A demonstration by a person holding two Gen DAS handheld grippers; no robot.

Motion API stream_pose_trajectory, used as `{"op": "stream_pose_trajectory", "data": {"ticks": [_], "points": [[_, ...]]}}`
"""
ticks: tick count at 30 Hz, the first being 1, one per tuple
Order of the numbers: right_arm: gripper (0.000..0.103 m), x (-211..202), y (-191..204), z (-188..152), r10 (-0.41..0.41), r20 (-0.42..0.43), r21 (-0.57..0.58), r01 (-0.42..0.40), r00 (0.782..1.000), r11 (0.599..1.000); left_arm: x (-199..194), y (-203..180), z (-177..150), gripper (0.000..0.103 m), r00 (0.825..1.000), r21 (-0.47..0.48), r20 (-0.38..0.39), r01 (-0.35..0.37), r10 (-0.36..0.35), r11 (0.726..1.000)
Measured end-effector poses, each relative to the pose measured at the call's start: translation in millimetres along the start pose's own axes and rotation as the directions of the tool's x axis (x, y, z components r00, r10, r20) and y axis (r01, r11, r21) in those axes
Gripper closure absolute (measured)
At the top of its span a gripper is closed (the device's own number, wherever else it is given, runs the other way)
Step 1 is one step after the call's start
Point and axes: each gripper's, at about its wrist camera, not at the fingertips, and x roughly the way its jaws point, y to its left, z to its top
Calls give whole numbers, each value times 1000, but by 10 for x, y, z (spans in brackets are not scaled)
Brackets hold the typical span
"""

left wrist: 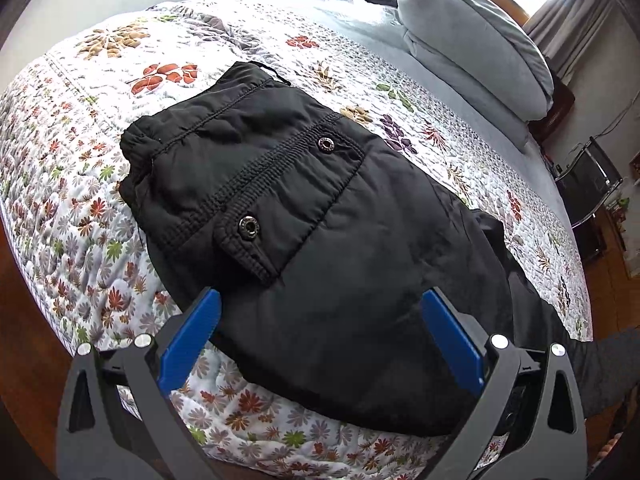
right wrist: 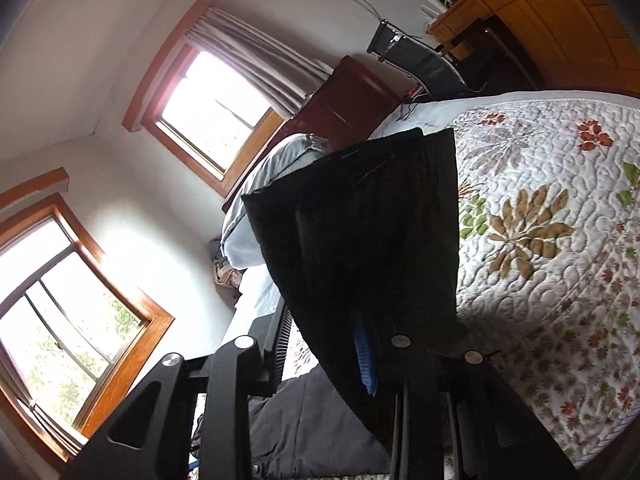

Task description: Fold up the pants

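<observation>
Black padded pants (left wrist: 304, 208) lie on the floral quilt (left wrist: 80, 184), waistband to the far left, a back pocket flap with two metal snaps facing up. My left gripper (left wrist: 320, 316) is open, its blue fingers (left wrist: 192, 336) spread over the near part of the pants, just above the cloth. In the right wrist view my right gripper (right wrist: 366, 356) is shut on a pant leg end (right wrist: 360, 232), which is lifted and hangs in front of the camera. Only one blue pad (right wrist: 365, 360) shows at the cloth.
A grey folded duvet (left wrist: 476, 40) lies at the bed's far right. A dark headboard (right wrist: 344, 100), a black chair (right wrist: 424, 64) and a wooden cabinet (right wrist: 560, 12) stand beyond the bed. Two windows (right wrist: 212, 112) are on the wall. Dark grey cloth (right wrist: 312, 432) lies below the right gripper.
</observation>
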Motion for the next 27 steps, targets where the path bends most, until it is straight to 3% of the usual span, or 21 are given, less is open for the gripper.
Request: {"op": "stream_pose_trajectory", "data": {"ticks": [9, 16, 21, 27], "points": [[72, 327, 576, -411, 11, -167, -194, -43, 986, 980, -20, 57, 19, 3, 999, -6, -3, 38, -38, 999], [72, 637, 858, -835, 19, -323, -269, -111, 946, 957, -44, 89, 8, 3, 999, -10, -3, 48, -48, 999], [72, 868, 882, -1173, -13, -451, -288, -132, 893, 948, -62, 102, -2, 3, 998, -11, -3, 58, -58, 998], [72, 1181, 792, -1629, -115, -616, -303, -100, 779, 948, -73, 132, -5, 3, 997, -31, -1, 73, -73, 997]]}}
